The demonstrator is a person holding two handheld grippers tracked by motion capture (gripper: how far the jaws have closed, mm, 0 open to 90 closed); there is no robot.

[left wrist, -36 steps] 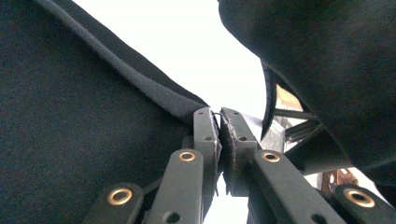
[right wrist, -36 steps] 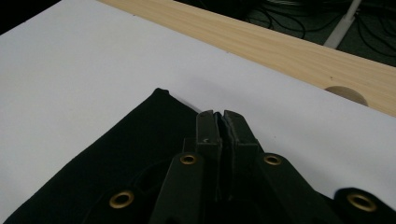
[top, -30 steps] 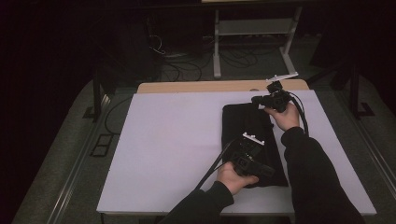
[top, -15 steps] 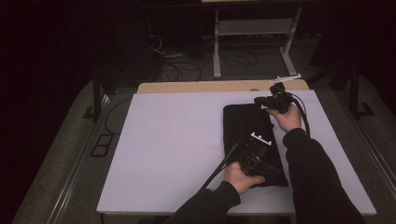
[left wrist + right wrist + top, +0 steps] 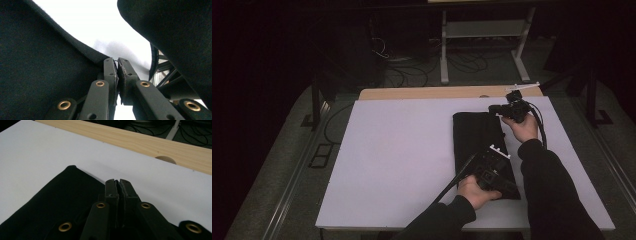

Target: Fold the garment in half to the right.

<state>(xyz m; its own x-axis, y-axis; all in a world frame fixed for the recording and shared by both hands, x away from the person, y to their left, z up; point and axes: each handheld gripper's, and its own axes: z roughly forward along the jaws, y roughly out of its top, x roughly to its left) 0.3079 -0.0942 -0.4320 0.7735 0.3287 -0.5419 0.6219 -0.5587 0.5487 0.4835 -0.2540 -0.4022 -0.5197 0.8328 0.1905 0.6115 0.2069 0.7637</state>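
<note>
Where the person's sleeves enter at the near edge of the white table (image 5: 387,165), the left gripper (image 5: 492,167) sits on the near right corner of a black cloth (image 5: 477,135). Its jaws are pressed together with the cloth's hem caught between them, as the left gripper view shows (image 5: 75,75). Farther out, the right gripper (image 5: 504,109) is at the far right corner of the same cloth, jaws likewise closed; the right gripper view puts the tips on the cloth edge (image 5: 62,195), and a pinch of fabric appears likely. The cloth lies flat on the right half of the table, folded into a long strip running near to far. Beyond it runs a wooden board (image 5: 437,92)

Judgement: both right-hand corners are gripped, ready for a fold. Next move calls for lifting both corners together, evenly, and carrying them across to the left edge without slack
</note>
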